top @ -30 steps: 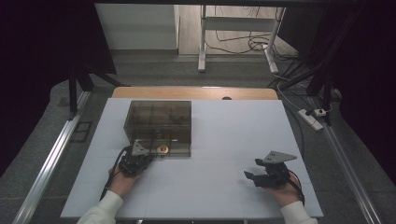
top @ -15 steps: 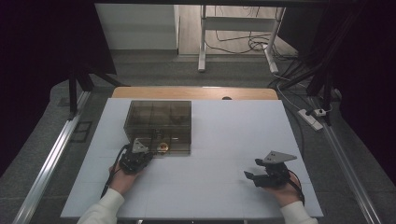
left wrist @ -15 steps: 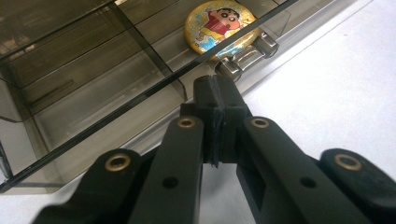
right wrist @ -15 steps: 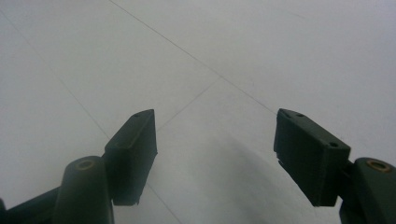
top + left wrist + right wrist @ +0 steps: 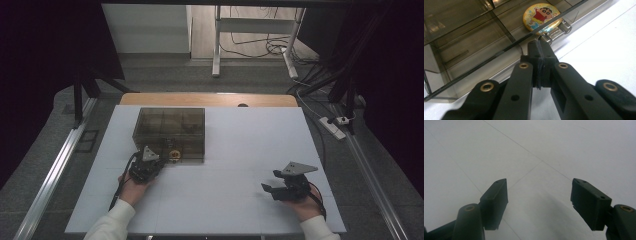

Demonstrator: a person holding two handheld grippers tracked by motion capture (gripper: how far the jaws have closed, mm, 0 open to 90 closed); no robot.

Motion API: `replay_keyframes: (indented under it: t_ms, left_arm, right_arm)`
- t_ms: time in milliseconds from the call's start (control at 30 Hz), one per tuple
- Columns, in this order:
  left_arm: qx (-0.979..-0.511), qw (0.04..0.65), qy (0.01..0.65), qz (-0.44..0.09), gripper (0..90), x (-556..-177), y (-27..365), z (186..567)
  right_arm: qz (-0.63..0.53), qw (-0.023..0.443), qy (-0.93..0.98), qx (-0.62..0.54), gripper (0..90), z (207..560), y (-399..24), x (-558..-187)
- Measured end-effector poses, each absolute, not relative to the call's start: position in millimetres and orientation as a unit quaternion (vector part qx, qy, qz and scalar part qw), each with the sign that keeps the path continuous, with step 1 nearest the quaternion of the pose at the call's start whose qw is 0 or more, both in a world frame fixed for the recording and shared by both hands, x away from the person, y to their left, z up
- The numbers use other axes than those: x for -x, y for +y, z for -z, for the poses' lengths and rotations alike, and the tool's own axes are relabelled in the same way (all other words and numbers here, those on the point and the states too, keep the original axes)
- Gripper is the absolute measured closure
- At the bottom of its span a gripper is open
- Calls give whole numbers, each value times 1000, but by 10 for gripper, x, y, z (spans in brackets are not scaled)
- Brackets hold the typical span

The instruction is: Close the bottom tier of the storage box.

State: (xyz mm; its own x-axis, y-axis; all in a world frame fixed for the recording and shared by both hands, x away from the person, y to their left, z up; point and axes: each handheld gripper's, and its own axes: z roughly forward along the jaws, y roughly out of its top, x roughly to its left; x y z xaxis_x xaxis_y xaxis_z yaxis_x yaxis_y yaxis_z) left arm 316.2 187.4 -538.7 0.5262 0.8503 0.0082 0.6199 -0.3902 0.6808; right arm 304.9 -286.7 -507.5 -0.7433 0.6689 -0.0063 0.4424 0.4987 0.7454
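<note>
Your left gripper (image 5: 540, 47) has its jaws squeezed tight together, pad against pad. The tips sit right at the shiny metal latch (image 5: 555, 31) on the front edge of the box (image 5: 461, 37). It may be pinching a bit of that latch, but the tips hide the spot, so you cannot tell for sure.

Just behind the latch, under the clear lid, lies a round yellow badge (image 5: 541, 15) with a cartoon boy on it. It rests in a front compartment of the box, close to the front wall.

From above, the box (image 5: 170, 122) sits on the left half of the white table (image 5: 240, 135), and your left gripper (image 5: 150, 165) touches its near edge.

What could go wrong? The latch is small and slippery. If you pull too fast, the jaws could slide off and the lid would stay shut. If you pull up hard, the whole box could tip or scoot toward you, because nothing holds it down. Then the badge could bounce into another compartment.

Your right gripper (image 5: 539, 202) is well apart from the box, low over bare table, jaws wide apart and holding nothing. It could come over to steady the box.
</note>
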Motion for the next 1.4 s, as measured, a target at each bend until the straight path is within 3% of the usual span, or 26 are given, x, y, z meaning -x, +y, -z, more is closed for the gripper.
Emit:
replay_keyframes:
  t_ms: [1400]
  left_arm:
    - [-803,320,466,-190,892,-3401,1871,5393]
  right_arm:
    - [-381,148,853,-323,294,5072,-2872,-3049]
